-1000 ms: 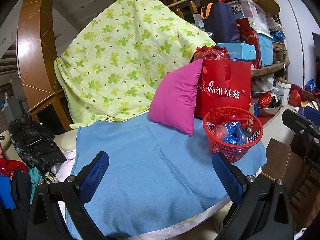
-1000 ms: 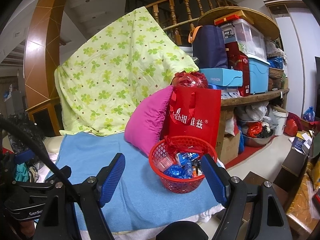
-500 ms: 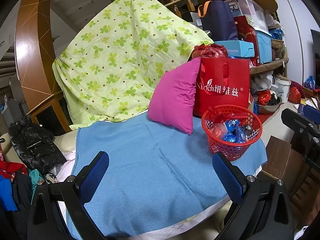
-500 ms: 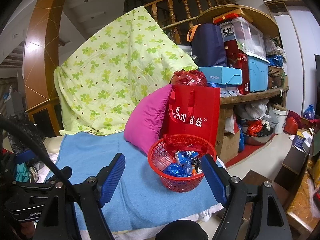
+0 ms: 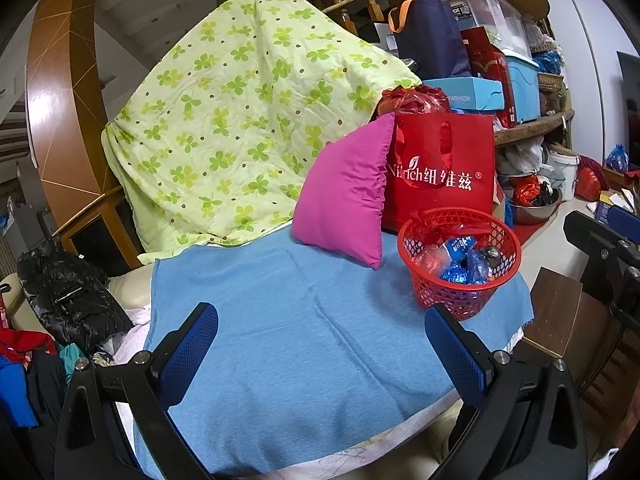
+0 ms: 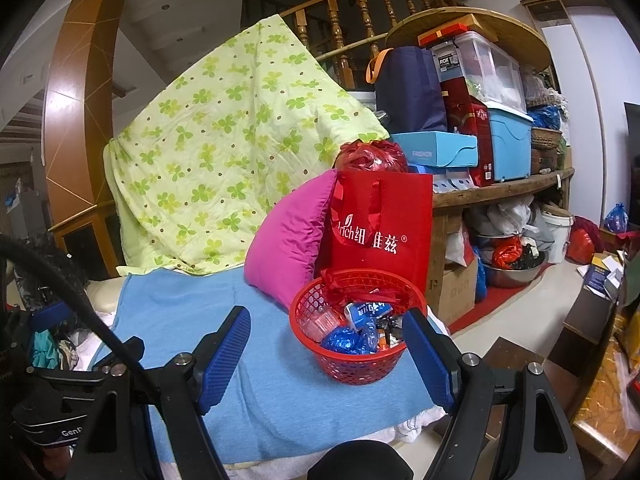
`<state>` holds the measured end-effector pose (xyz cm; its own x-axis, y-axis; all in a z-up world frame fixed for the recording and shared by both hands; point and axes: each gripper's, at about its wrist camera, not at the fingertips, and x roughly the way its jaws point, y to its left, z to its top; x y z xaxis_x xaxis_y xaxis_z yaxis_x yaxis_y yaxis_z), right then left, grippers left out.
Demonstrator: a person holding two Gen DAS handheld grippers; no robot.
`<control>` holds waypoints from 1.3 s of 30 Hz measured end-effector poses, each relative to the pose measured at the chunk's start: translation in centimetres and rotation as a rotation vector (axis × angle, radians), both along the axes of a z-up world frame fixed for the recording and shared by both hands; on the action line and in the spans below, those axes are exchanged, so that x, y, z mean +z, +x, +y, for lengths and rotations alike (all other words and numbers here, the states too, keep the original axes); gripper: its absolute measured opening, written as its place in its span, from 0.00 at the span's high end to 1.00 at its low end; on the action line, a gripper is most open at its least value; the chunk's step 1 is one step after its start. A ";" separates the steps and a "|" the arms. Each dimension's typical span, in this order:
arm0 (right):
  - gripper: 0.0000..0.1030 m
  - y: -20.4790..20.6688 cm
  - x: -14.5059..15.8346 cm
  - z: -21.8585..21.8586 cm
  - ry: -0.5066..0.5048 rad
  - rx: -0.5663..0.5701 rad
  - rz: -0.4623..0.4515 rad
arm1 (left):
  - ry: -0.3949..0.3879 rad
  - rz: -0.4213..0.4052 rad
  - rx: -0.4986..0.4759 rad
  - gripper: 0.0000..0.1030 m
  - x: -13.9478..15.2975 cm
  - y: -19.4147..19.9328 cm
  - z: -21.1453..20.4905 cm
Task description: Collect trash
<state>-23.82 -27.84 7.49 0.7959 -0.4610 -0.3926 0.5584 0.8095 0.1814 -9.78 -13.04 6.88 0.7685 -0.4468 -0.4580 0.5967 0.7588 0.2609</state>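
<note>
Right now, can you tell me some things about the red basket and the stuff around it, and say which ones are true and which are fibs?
1. The red plastic mesh basket sits on the light blue towel. True.
2. The basket is empty. False: it holds crumpled blue wrappers and other bits of trash.
3. The magenta pillow leans beside the red paper shopping bag. True.
4. The right gripper is shut on the basket. False: its jaws stand wide open, holding nothing.
5. The left gripper is open and holds nothing. True.
6. The green clover-print quilt lies flat under the basket. False: it is draped up high behind the towel.
</note>
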 end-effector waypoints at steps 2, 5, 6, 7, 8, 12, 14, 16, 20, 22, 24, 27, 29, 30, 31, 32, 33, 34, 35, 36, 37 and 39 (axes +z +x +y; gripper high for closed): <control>0.21 -0.1 0.1 -0.1 0.005 -0.001 -0.001 | 0.005 -0.003 -0.004 0.00 0.1 -0.1 -0.3; 0.21 -0.1 0.0 -0.1 0.006 -0.003 -0.002 | 0.012 -0.005 -0.007 0.00 0.1 -0.2 -0.4; 0.21 -0.1 0.0 -0.1 0.008 -0.002 -0.002 | 0.012 -0.004 -0.009 0.00 0.1 -0.2 -0.4; 0.21 -0.1 0.1 -0.3 0.007 -0.001 -0.001 | 0.013 -0.003 -0.012 0.00 0.0 -0.2 -0.4; 0.21 -0.1 0.0 -0.2 0.008 -0.002 -0.002 | 0.015 -0.004 -0.012 0.00 0.0 -0.3 -0.5; 0.21 -0.1 0.0 -0.3 0.008 -0.001 -0.001 | 0.018 -0.005 -0.017 0.00 0.1 -0.3 -0.8; 0.21 -0.1 0.0 -0.5 0.008 -0.002 -0.001 | 0.020 -0.008 -0.020 0.00 0.3 -0.2 -1.0; 0.21 -0.1 0.0 -0.7 0.009 -0.001 -0.001 | 0.020 -0.010 -0.021 0.00 0.4 -0.1 -1.2; 0.21 -0.2 -0.2 -1.3 0.000 -0.005 0.005 | 0.027 -0.010 -0.026 0.00 0.5 0.4 -2.0; 0.21 0.1 -0.3 -1.8 0.001 -0.007 0.007 | 0.034 -0.009 -0.029 0.00 0.5 0.7 -2.7; 0.21 0.4 -0.4 -2.3 0.006 -0.009 0.008 | 0.041 -0.008 -0.031 0.00 0.5 1.0 -3.3; 0.21 1.2 -0.4 -3.3 0.014 -0.015 0.010 | 0.048 -0.006 -0.031 0.00 0.4 1.7 -4.4; 0.21 1.8 -0.3 -4.0 0.021 -0.019 0.012 | 0.052 -0.003 -0.031 0.00 0.3 2.3 -5.0; 0.21 2.0 -0.4 -4.2 0.023 -0.021 0.014 | 0.056 0.000 -0.031 0.00 0.2 2.6 -5.3; 0.21 2.3 -0.5 -4.6 0.025 -0.022 0.015 | 0.060 0.003 -0.031 0.00 0.1 2.9 -5.6; 0.21 2.6 -0.6 -4.8 0.029 -0.023 0.017 | 0.063 0.006 -0.029 0.00 0.0 3.1 -5.9; 0.21 2.9 -0.7 -5.1 0.033 -0.023 0.019 | 0.067 0.013 -0.028 0.00 -0.1 3.5 -6.1; 0.21 3.2 -0.8 -5.4 0.038 -0.022 0.022 | 0.071 0.017 -0.027 0.00 -0.2 3.8 -6.4; 0.21 3.4 -1.0 -5.5 0.041 -0.021 0.024 | 0.075 0.019 -0.027 0.00 -0.4 3.9 -6.7; 0.21 3.7 -1.1 -5.6 0.044 -0.020 0.028 | 0.080 0.020 -0.026 0.00 -0.5 4.2 -7.0; 0.21 4.0 -1.2 -5.7 0.045 -0.017 0.032 | 0.082 0.023 -0.025 0.00 -0.5 4.5 -7.2; 0.21 4.6 -1.4 -5.8 0.046 -0.013 0.041 | 0.083 0.028 -0.023 0.00 -0.7 4.9 -7.4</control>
<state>-19.19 -33.63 6.08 0.7729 -0.4515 -0.4458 0.5761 0.7937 0.1951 -4.91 -20.45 6.22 0.7446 -0.4240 -0.5156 0.6218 0.7214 0.3048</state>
